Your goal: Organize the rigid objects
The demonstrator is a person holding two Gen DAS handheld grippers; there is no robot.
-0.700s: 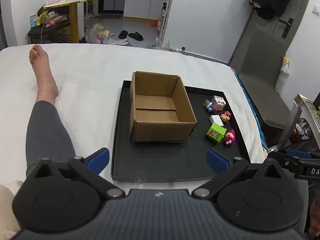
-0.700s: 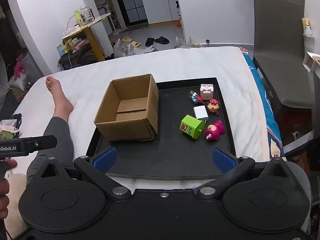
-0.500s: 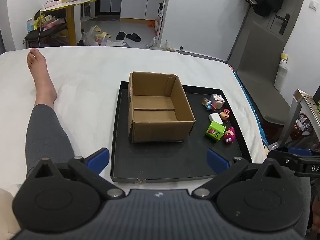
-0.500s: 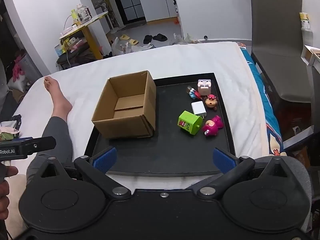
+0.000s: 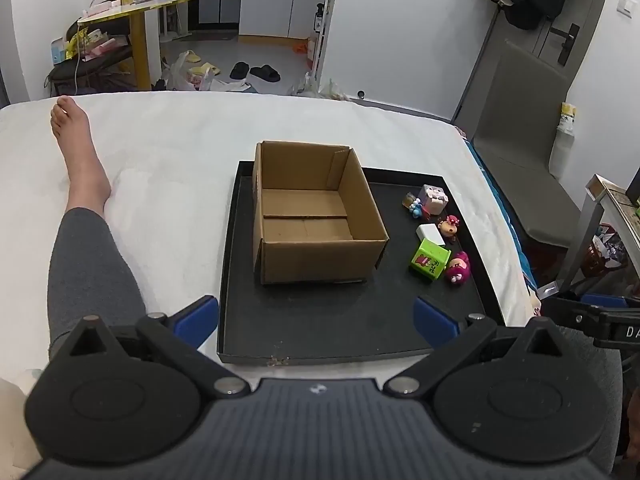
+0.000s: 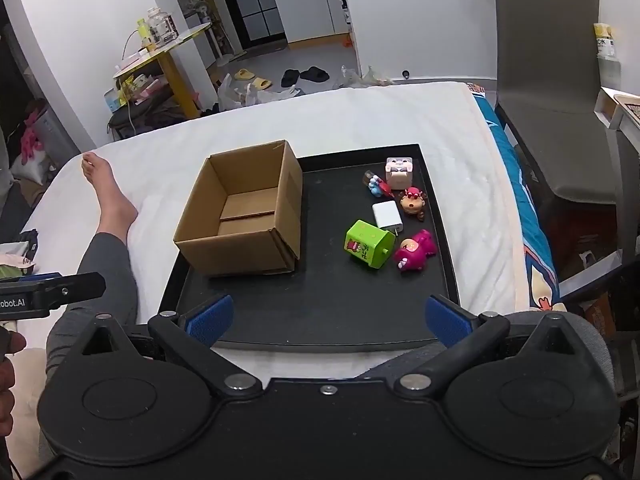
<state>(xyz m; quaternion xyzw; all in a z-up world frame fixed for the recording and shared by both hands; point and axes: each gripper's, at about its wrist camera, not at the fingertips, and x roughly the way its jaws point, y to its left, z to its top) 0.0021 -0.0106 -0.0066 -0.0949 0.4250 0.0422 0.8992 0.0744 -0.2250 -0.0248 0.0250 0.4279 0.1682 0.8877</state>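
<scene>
Both the left gripper and the right gripper have jaws wide apart, holding nothing. The toys lie at the frame's center right on the black tray, beside the cardboard box.

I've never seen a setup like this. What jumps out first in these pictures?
An open, empty cardboard box stands on the left part of a black tray laid on a white bed. To its right lies a cluster of small toys, the brightest a green cube and a pink bear. A bare foot rests on the bed, left.
</scene>
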